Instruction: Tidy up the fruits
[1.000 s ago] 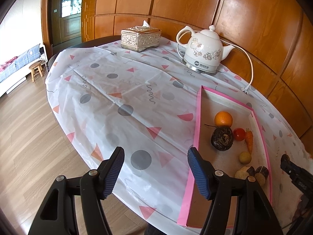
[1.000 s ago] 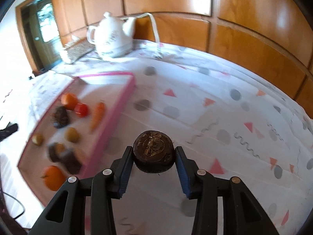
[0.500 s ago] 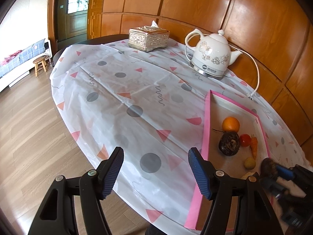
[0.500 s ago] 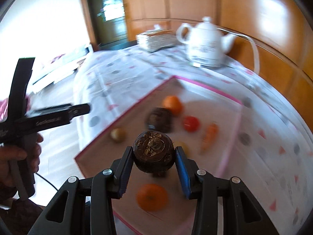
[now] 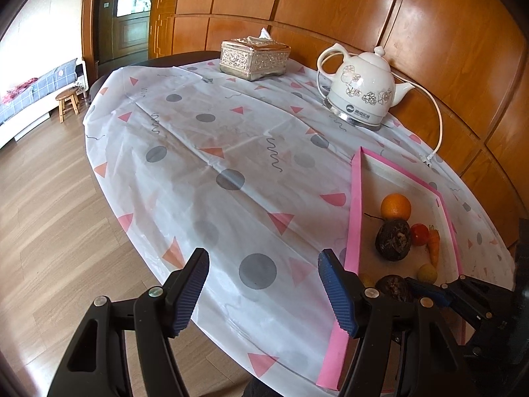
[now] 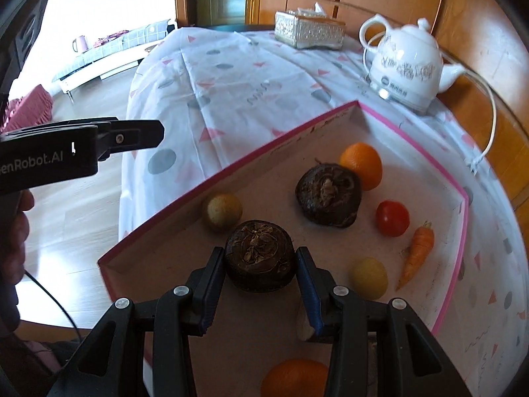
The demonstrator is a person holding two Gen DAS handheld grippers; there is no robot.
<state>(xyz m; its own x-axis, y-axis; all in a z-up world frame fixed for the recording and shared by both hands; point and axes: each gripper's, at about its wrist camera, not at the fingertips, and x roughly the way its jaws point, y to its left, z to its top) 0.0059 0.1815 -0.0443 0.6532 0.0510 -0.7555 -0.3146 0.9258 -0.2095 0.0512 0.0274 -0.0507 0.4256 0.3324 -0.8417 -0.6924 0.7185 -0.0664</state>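
The right hand-held gripper (image 6: 261, 284) is clamping a dark brown, rough-skinned round fruit (image 6: 260, 255) between its two blue-padded fingers, both pads pressing on the fruit's sides. The gripper is hovering over the near part of the pink-edged tray (image 6: 463, 218), which is lying on the table; whether the held fruit is touching the tray floor cannot be told.

Inside the tray, a second dark brown fruit (image 6: 328, 195) is lying beyond the held one, touching an orange (image 6: 362, 165) behind it. A small tan fruit (image 6: 224, 211) is sitting against the left tray wall. A red tomato (image 6: 392, 218), a small carrot (image 6: 417, 252) and a yellowish fruit (image 6: 369, 278) are lying to the right. Another orange (image 6: 294, 377) is showing below the gripper body.

The left hand-held gripper (image 5: 263, 289) is standing with its jaws apart and nothing between them, over the patterned tablecloth (image 5: 211, 152) beside the tray's left wall.

Further out on the table, a white kettle (image 6: 406, 66) and a silver tissue box (image 6: 309, 31) are standing near the wooden wall panels.
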